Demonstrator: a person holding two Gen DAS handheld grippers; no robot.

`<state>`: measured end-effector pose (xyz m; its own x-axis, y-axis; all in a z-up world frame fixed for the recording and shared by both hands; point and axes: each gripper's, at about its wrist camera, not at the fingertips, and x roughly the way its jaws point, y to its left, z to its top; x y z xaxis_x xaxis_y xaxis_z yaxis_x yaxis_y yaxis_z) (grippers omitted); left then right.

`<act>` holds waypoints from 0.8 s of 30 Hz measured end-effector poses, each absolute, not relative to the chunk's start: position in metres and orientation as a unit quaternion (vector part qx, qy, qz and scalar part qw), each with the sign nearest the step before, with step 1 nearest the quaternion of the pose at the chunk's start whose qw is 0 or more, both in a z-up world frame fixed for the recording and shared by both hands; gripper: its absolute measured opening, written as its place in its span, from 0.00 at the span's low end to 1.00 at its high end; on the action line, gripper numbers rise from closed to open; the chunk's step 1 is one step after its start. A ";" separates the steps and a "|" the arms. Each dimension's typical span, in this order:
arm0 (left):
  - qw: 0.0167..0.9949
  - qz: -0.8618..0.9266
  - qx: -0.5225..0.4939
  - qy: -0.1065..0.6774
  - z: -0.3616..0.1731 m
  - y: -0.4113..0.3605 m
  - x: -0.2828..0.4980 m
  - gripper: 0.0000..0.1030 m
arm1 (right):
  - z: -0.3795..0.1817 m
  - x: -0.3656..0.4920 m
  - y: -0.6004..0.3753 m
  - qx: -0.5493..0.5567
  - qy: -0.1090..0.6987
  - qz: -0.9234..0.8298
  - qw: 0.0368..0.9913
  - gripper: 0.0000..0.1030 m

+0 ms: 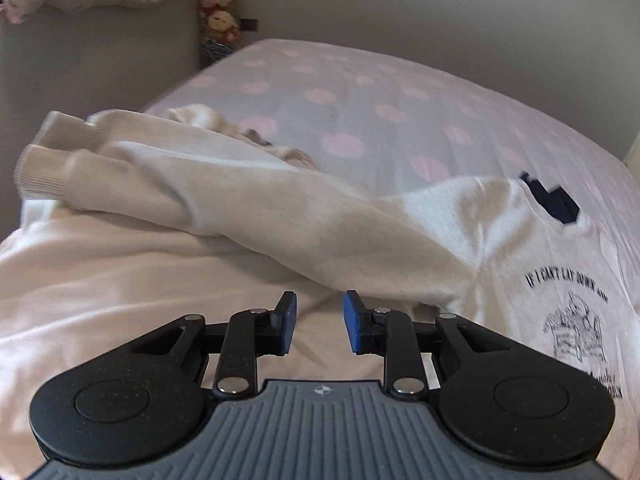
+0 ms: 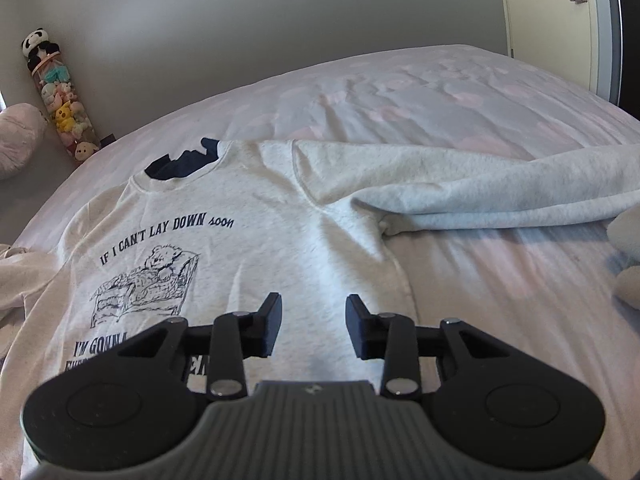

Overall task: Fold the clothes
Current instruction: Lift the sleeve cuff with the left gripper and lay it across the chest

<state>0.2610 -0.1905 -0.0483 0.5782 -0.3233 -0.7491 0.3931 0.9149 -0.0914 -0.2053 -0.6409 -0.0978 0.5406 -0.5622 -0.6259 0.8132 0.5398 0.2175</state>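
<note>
Sweatshirt (image 2: 256, 240): spread print-up on bed (image 2: 440, 92), ready for folding.
Sleeves: one (image 1: 248, 208) crossing toward far-left edge, other (image 2: 500, 188) flung rightward.
Left tool (image 1: 319, 326): apart, empty.
Right tool (image 2: 313, 326): apart, empty, above chest.

A pale grey sweatshirt (image 2: 248, 216) lies face up on the bed, dark-lined collar at the far end. Its chest bears a sleeping-bear drawing (image 2: 148, 284) under dark lettering. One sleeve (image 2: 500, 184) stretches right; the other (image 1: 224, 196) is folded across the body.

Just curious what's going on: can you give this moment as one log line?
task: fold clothes | sweatshirt: print up on bed | sleeves: unfolded | left gripper: open, empty | right gripper: open, empty
</note>
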 end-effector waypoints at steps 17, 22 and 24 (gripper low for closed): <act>0.899 -0.049 -0.150 0.408 -0.051 -0.069 0.380 0.41 | -0.118 -0.174 -0.629 0.139 0.280 -0.416 0.854 0.41; 0.917 -0.055 -0.132 0.372 -0.037 -0.081 0.374 0.16 | -0.122 -0.168 -0.629 0.127 0.284 -0.405 0.860 0.41; 0.927 -0.071 -0.115 0.349 -0.018 -0.092 0.368 0.10 | -0.122 -0.170 -0.630 0.132 0.279 -0.406 0.860 0.41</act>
